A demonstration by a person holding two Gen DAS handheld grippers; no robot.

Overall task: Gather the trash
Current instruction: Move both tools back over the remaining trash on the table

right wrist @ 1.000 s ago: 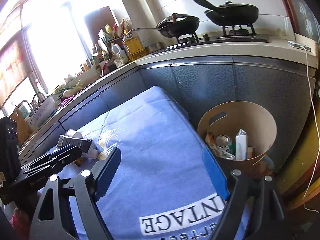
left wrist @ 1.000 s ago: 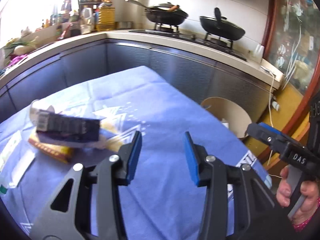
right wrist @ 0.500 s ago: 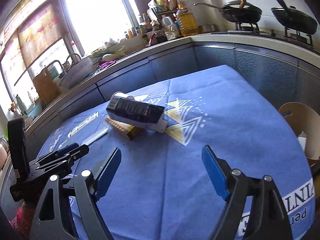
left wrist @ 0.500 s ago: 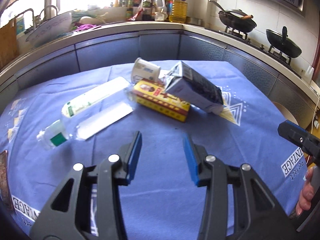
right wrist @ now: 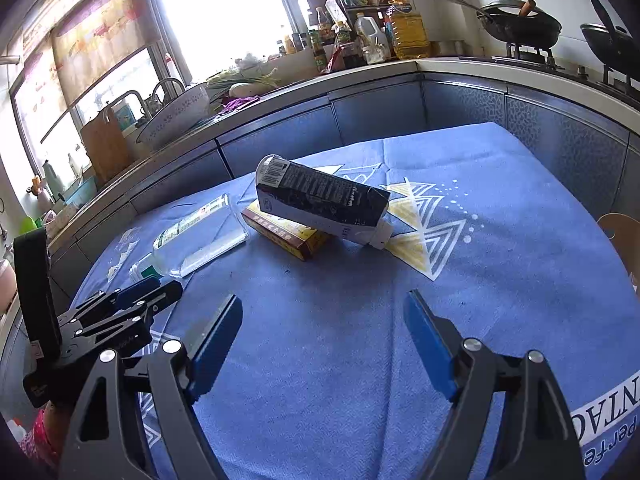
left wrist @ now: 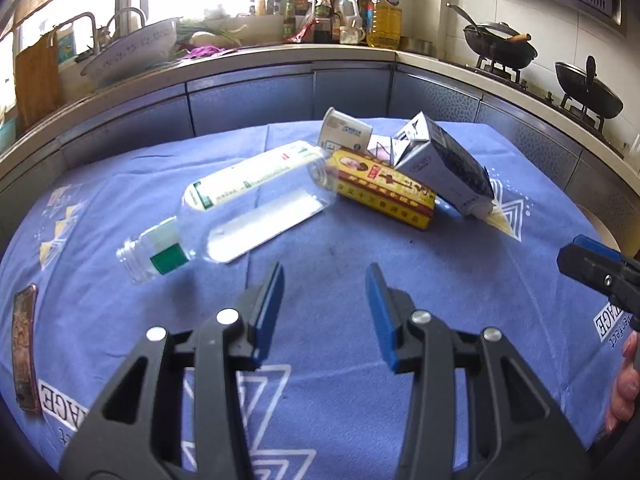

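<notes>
Both my left jaws [left wrist: 325, 312] and my right jaws [right wrist: 323, 344] hang parted and empty over the blue-clothed counter [left wrist: 340, 264], with the clear bottle [left wrist: 244, 196], yellow box [left wrist: 384, 194], dark carton [left wrist: 444, 168] and paper cup [left wrist: 345, 133] lying clustered ahead.

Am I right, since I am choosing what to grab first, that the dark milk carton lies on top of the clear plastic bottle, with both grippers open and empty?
Not quite. The dark milk carton leans on the yellow box, not on the clear plastic bottle, which lies beside the box on the cloth. The right wrist view shows it. The left gripper and right gripper are indeed open and empty.
</notes>
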